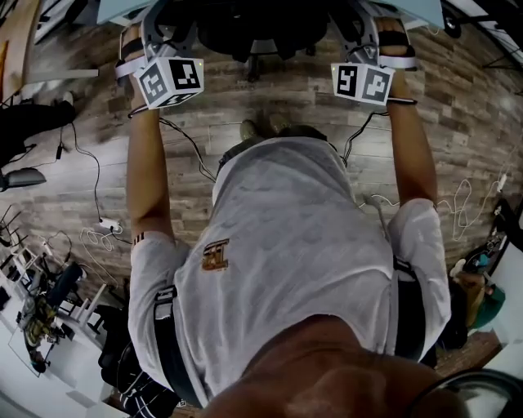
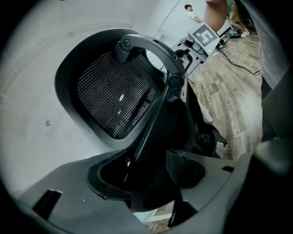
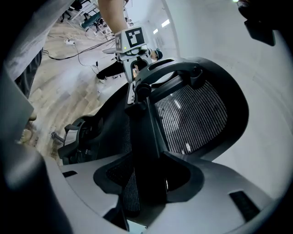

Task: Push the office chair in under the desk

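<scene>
The pushing step is in hand: the left gripper and the right gripper each clench the back frame of the black mesh-backed office chair, which stands at the near edge of the pale desk. Next, I judge, comes an even forward shove. The brown wood-plank floor carries loose cables
</scene>
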The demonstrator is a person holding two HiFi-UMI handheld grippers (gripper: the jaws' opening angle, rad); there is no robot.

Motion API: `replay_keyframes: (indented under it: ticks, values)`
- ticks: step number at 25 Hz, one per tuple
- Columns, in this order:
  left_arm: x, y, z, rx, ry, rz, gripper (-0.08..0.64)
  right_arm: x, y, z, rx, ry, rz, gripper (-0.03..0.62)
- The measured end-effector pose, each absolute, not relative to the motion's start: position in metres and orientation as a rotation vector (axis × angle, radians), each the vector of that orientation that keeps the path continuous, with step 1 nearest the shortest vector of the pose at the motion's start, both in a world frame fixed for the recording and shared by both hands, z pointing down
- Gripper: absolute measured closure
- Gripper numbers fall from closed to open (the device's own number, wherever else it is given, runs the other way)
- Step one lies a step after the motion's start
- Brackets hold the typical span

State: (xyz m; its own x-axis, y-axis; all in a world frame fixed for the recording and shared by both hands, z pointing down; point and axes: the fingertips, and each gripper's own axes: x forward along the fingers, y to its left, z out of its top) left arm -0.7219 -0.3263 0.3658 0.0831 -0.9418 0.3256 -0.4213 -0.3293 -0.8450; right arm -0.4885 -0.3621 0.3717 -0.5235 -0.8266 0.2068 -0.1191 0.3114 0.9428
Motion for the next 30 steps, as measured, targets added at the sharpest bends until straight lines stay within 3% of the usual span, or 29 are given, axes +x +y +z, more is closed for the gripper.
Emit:
replay_keyframes:
  ticks: [30]
  values:
    - [-0.765, -0.367, 0.369, -1.902, 1.299, -1.151, 0.284, -0.539, -0.387, 0.375, 0.872, -1.877, -1.152, 0.382]
